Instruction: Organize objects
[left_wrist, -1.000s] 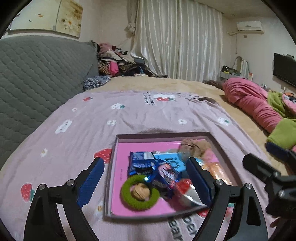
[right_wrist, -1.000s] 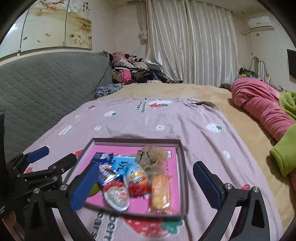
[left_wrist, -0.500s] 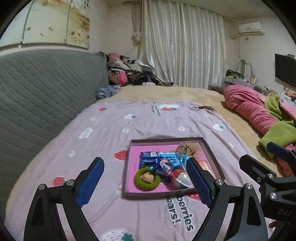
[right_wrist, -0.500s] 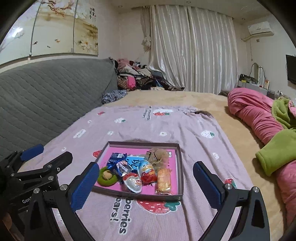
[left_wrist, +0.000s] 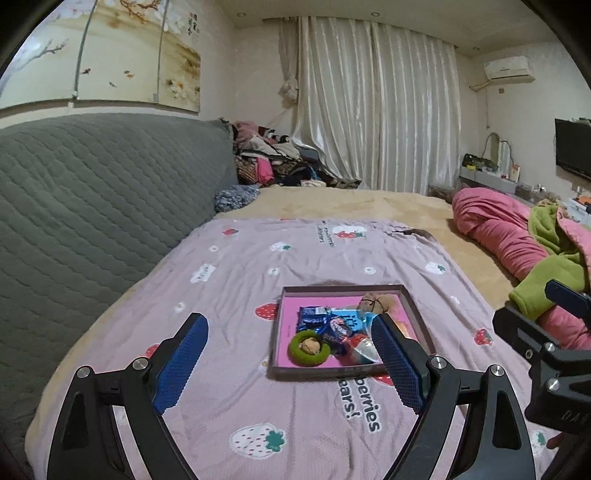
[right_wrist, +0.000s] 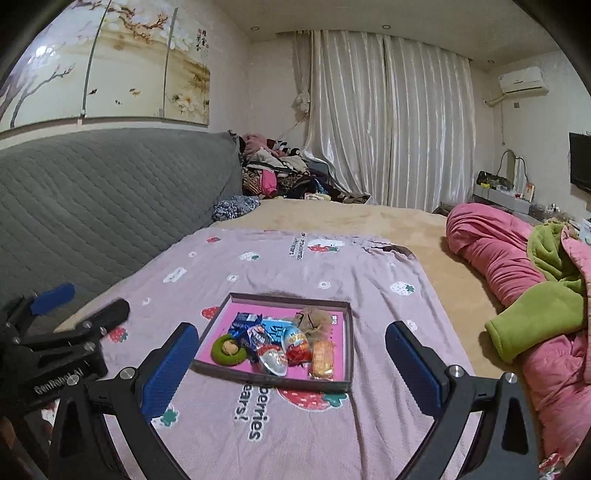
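Left wrist view. Left gripper (left_wrist: 290, 352) raised over the purple strawberry bedspread (left_wrist: 236, 280), jaws spread wide, nothing between the blue pads. Just beyond the fingertips, a shallow tray (left_wrist: 275, 332) with a pink floor, flat on the bedspread. Inside it: a green ring (left_wrist: 308, 347) with a small tan lump in its middle, blue snack packets (left_wrist: 314, 319), a brown fuzzy toy (left_wrist: 373, 302) at the far corner, a red and white egg-shaped sweet partly hidden behind the right finger. Right gripper's black frame at the right edge, apart from the tray. Grey quilted headboard (left_wrist: 92, 206) along the left, pink rolled quilt (left_wrist: 498, 232) well to the right.

Right wrist view. Right gripper (right_wrist: 291, 365) likewise held above the bedspread, jaws wide apart and empty. Tray (right_wrist: 347, 332) ahead, between the two fingers in the picture but well short of touching either. Contents clearer here: green ring (right_wrist: 229, 349) at the left, blue packets (right_wrist: 245, 323), two egg-shaped sweets (right_wrist: 284, 350) in the middle, an orange biscuit pack (right_wrist: 322, 354) at the right, the brown toy (right_wrist: 314, 319) behind. Left gripper's frame at the lower left.

Progress, as a judgement: all the small items already gathered in the tray, none loose on the bedspread, both grippers free. Likely little or nothing left, unless the contents still need sorting.
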